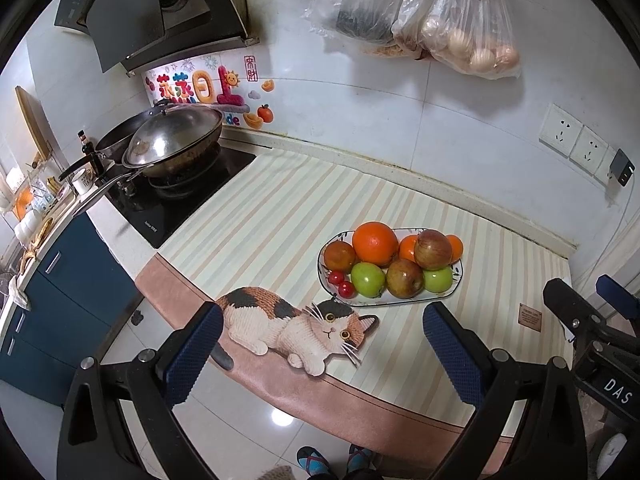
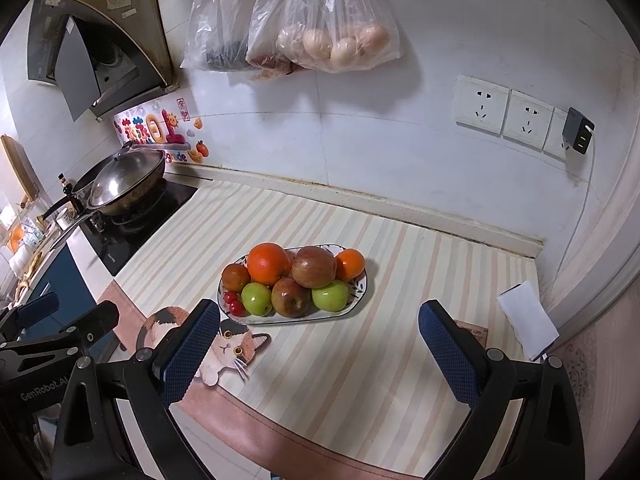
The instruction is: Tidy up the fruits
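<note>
An oval patterned plate sits on the striped counter mat. It holds a big orange, smaller oranges, red apples, green apples and cherry tomatoes. My left gripper is open and empty, short of the plate over the counter's front edge. My right gripper is open and empty, just in front of the plate. Each gripper shows at the edge of the other's view.
A cat-shaped mat lies at the counter's front edge, left of the plate. A wok with a lid sits on the stove at left. Plastic bags hang on the wall. A white paper lies at right.
</note>
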`<action>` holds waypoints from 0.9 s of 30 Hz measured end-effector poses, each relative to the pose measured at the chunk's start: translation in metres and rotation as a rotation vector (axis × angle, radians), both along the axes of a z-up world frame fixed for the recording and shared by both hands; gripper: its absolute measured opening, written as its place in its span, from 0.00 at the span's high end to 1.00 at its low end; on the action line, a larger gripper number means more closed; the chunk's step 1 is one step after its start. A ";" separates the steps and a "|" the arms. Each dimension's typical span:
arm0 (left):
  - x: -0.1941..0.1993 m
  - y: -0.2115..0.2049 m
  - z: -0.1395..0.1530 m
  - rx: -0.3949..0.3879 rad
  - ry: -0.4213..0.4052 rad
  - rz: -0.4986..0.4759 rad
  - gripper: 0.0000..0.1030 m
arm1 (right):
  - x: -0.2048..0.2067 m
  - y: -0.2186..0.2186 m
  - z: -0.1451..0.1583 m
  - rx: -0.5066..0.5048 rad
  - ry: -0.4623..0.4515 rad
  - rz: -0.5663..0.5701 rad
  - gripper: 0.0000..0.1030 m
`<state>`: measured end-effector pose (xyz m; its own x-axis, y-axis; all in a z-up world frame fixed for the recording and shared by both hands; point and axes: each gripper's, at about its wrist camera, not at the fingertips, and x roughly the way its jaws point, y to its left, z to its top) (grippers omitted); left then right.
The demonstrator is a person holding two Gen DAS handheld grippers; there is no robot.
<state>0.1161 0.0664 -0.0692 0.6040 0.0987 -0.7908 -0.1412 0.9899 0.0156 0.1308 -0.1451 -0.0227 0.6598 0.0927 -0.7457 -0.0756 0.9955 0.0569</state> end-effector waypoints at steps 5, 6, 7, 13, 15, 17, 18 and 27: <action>-0.002 0.001 -0.002 0.004 0.006 0.008 0.01 | -0.001 0.000 -0.002 -0.001 0.007 0.006 0.01; -0.003 0.001 -0.002 0.005 0.008 0.010 0.01 | -0.001 0.000 -0.003 0.000 0.009 0.006 0.01; -0.003 0.001 -0.003 0.006 0.011 0.011 0.01 | -0.002 0.000 -0.004 -0.002 0.014 0.008 0.01; -0.004 0.002 -0.005 0.008 0.016 0.017 0.01 | -0.003 0.000 -0.008 -0.001 0.026 0.006 0.01; -0.004 0.002 -0.005 0.010 0.015 0.015 0.01 | -0.002 -0.001 -0.008 -0.002 0.026 0.004 0.01; -0.004 0.002 -0.005 0.008 0.015 0.015 0.01 | -0.003 0.000 -0.009 -0.001 0.025 0.005 0.01; -0.004 0.002 -0.005 0.009 0.016 0.016 0.01 | -0.002 -0.001 -0.008 -0.001 0.025 0.005 0.01; -0.003 -0.001 -0.004 0.008 0.013 0.008 0.01 | -0.002 -0.001 -0.009 -0.003 0.022 0.003 0.01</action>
<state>0.1133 0.0656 -0.0729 0.5926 0.1101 -0.7980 -0.1487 0.9885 0.0259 0.1283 -0.1463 -0.0313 0.6430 0.0922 -0.7603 -0.0770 0.9955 0.0556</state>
